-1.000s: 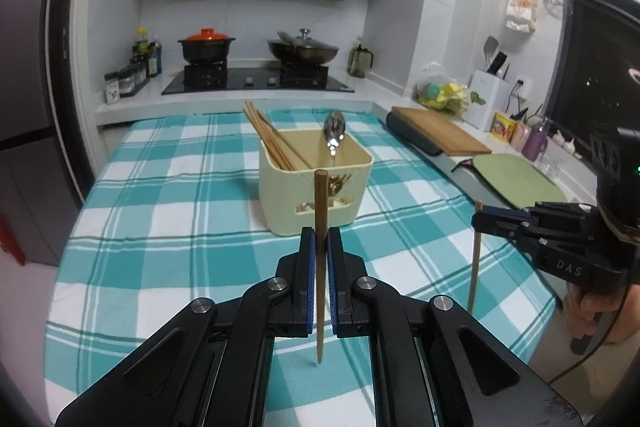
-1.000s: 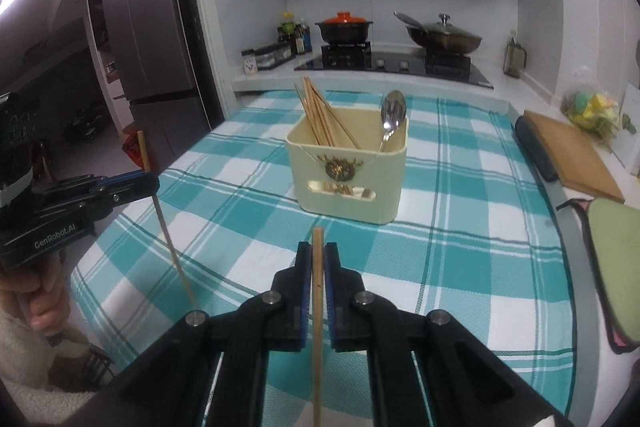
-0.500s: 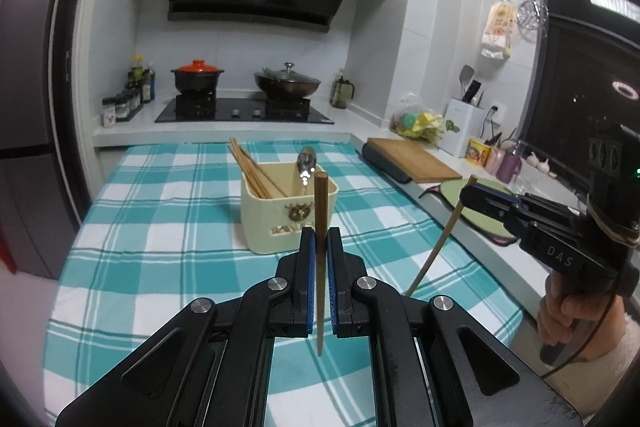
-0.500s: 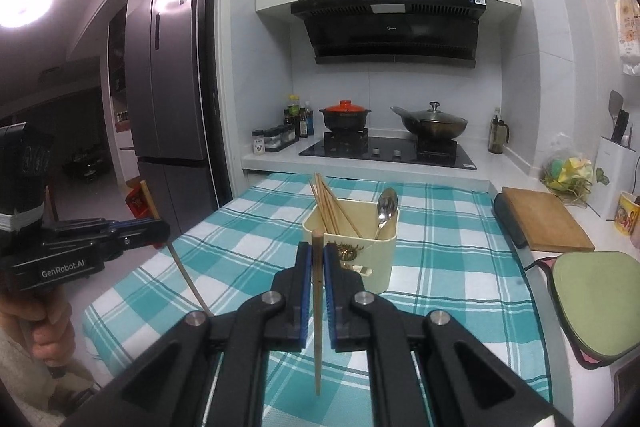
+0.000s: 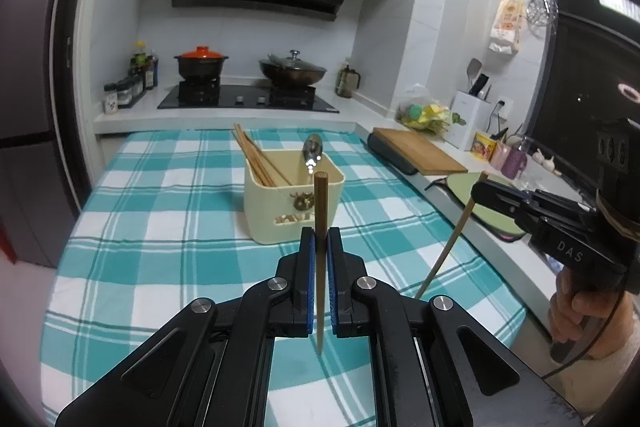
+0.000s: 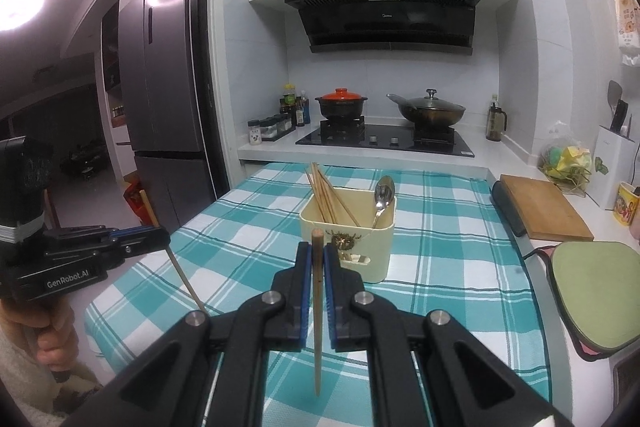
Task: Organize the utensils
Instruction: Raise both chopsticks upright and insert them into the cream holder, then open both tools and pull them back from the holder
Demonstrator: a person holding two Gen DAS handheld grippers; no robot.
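A cream utensil holder [image 5: 294, 197] [image 6: 352, 239] stands on the teal checked tablecloth, with several wooden chopsticks [image 5: 258, 159] [image 6: 326, 193] and a metal spoon [image 5: 312, 151] [image 6: 382, 197] in it. My left gripper [image 5: 320, 239] is shut on one upright dark chopstick [image 5: 320, 203], held above the table in front of the holder. My right gripper [image 6: 316, 255] is shut on a lighter chopstick [image 6: 317, 307], also upright. Each gripper shows in the other's view: the right one [image 5: 480, 189] and the left one [image 6: 162, 233], each with its chopstick slanting down.
The table [image 5: 160, 219] ends at a counter with a stove, a red-lidded pot [image 5: 200, 61] and a wok [image 5: 292, 69]. A wooden cutting board [image 5: 420, 151] and a green mat [image 6: 596, 287] lie on the right counter. A fridge [image 6: 164, 107] stands to the left.
Both grippers have pulled back and lifted away from the holder, each keeping its chopstick. The holder now looks smaller and farther off.
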